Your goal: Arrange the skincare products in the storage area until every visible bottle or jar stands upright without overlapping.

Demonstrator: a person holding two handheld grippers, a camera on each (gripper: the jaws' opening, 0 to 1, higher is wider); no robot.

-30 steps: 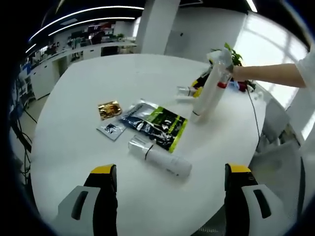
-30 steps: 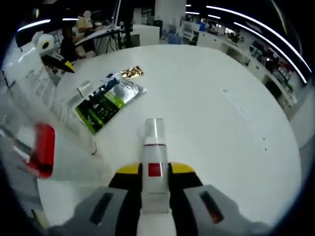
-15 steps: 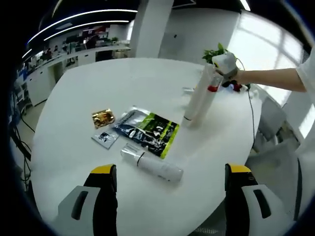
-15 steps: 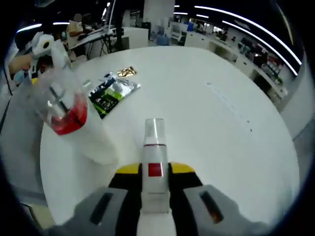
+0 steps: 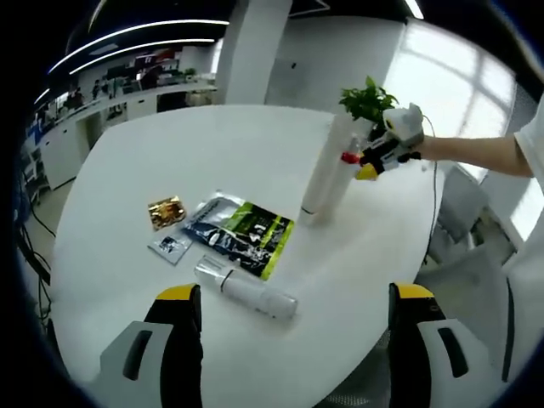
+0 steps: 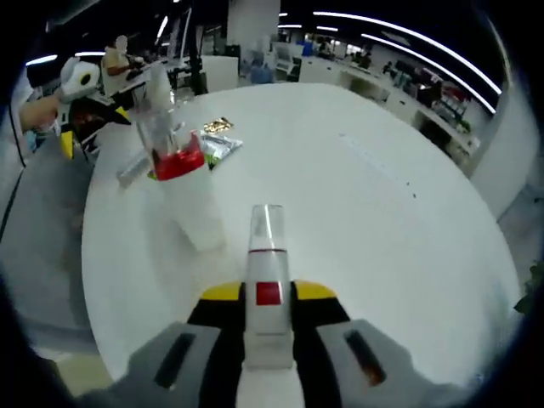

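The right tool [image 6: 268,293] pinches a small tube [image 6: 267,255]; the left tool [image 5: 289,297] is spread above a lying bottle [image 5: 245,290]. A tall bottle [image 5: 324,177] stands seemingly upright on the surface [image 5: 170,153].

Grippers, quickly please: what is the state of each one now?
Left gripper: open, holding nothing.
Right gripper: shut on a small white tube with a clear cap.

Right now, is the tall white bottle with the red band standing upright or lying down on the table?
Upright, though slightly leaning: the tall white bottle has its base on the table, red band at the top.
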